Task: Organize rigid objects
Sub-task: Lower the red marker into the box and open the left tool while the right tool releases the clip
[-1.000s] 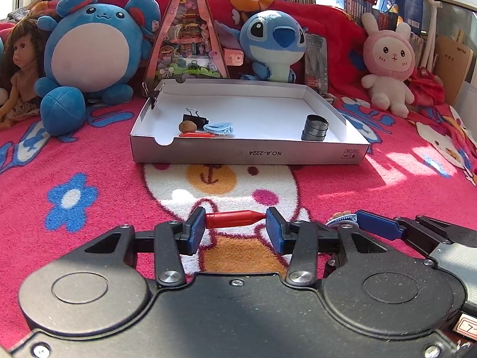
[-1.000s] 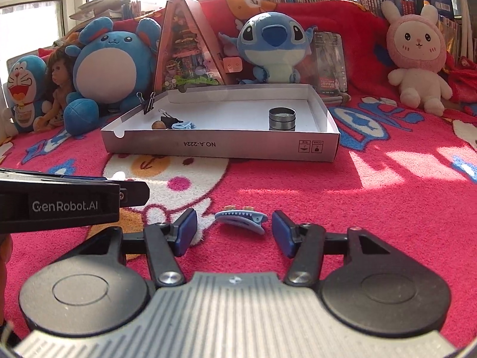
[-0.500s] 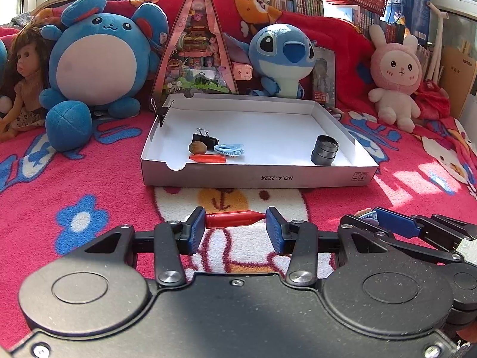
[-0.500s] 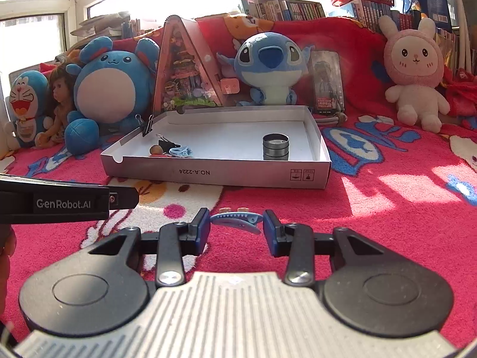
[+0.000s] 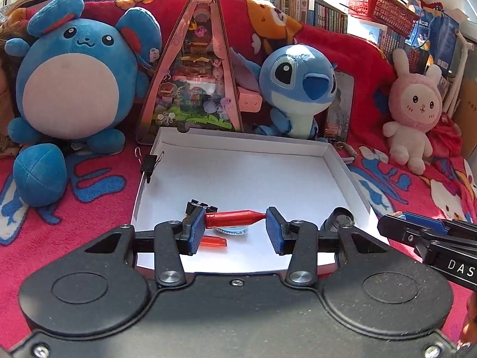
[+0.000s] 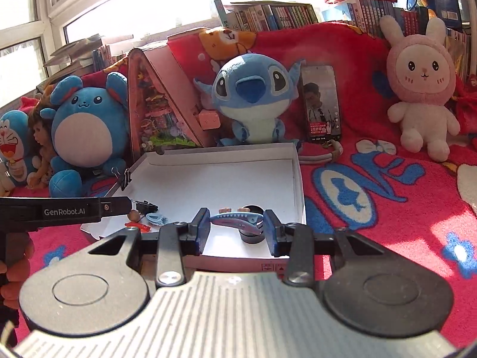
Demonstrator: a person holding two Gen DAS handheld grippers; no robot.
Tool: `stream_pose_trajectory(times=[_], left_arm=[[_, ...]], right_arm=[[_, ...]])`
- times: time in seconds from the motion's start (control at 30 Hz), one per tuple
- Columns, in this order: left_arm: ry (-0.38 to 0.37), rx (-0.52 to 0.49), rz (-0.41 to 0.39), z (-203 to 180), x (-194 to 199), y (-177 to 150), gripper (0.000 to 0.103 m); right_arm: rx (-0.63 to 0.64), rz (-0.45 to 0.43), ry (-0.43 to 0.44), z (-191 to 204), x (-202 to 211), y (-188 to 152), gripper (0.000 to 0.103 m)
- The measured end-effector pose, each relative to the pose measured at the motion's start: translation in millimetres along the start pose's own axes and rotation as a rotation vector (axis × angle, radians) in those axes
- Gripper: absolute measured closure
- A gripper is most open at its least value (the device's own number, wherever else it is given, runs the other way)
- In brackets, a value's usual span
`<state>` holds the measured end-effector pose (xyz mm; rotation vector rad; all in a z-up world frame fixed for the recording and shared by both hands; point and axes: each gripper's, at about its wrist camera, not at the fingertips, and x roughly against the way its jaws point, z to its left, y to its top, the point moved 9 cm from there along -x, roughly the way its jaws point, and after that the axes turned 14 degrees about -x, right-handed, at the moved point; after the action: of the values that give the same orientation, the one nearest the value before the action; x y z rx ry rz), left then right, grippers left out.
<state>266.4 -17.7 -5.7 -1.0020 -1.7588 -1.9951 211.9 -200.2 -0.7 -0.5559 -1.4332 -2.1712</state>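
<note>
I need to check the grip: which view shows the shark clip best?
The right wrist view: the shark clip spans the right hand-held gripper, pads pressing both ends, over the box. The left wrist view shows only a sliver of it.

White tray [image 5: 238, 179]; red pen-like piece [image 5: 235, 218]; blue shark-patterned clip [image 6: 235, 220] (teeth white); black cylinder [image 5: 341, 219], possibly metal-grey; pink-red cartoon-print blanket [image 6: 387, 197].

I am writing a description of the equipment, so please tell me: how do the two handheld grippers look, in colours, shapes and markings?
The left gripper has a black housing with two round discs, black finger arms with silver screws, and blue pads. The right gripper has a ribbed grey housing, black discs and arms, and blue pads. White lettering "GenRobot.AI" shows on the left one's side.
</note>
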Motion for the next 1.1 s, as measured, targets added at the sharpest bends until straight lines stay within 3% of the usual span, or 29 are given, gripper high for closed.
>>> stream_pose_trajectory(times=[0.23,0.5,0.77,1.1], left_arm=[[0.012,0.006,0.101,12,-44,21,0.061],[0.009,0.027,0.228,23,-85,21,0.061],[0.033,0.047,0.262,29,-107,26,0.061],[0.073,0.012,0.29,28,-120,21,0.061]], right_arm=[[-0.051,0.116,-0.038,-3,-39,36,0.059],[-0.056,0.253,-0.107,-4,-89,41,0.059],[-0.066,0.34,-0.14,-6,-123,34,0.059],[-0.081,0.375,-0.177,-13,-145,25,0.059]])
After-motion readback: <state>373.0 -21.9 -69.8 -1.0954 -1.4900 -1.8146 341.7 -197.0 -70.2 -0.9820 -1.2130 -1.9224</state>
